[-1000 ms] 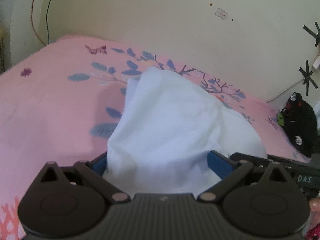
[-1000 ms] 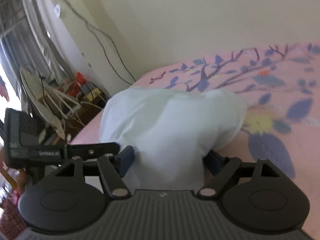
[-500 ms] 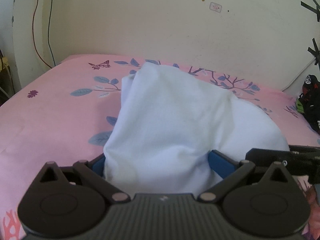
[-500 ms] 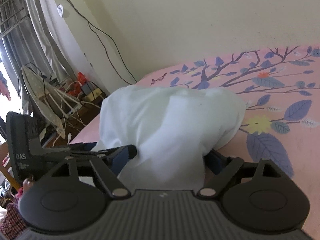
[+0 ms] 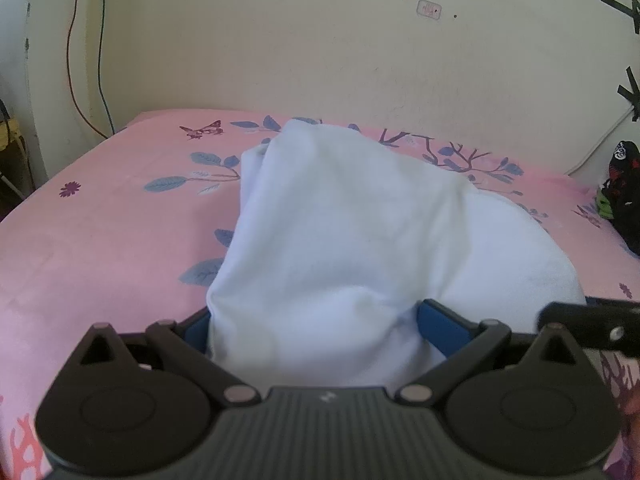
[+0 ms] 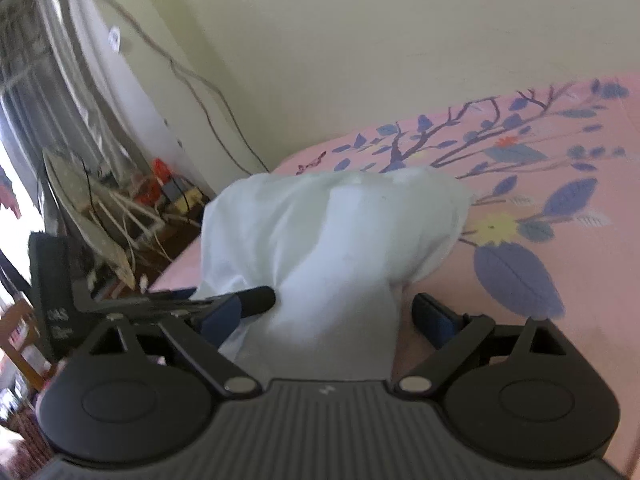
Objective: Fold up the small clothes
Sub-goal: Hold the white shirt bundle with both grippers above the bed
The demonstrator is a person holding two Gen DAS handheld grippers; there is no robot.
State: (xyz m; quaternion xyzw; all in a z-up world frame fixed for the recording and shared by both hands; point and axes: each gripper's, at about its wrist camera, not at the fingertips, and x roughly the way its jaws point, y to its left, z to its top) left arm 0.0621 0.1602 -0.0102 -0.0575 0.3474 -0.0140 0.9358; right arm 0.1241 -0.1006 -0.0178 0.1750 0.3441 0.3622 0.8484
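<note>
Garment: pale blue-white soft cotton cloth (image 5: 344, 248) draping limply over pink floral bed (image 5: 100, 216) | we are judging it light, floppy | both hand-held grippers, left (image 5: 316, 320) and right (image 6: 324, 312), are pinching its near edge.

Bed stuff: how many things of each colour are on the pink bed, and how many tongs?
White: 1, the white cloth
Black: 1, the black bundle at the bed's far right corner
Tongs: 2, the left tongs and the right tongs, both around the cloth
Total: 4
</note>
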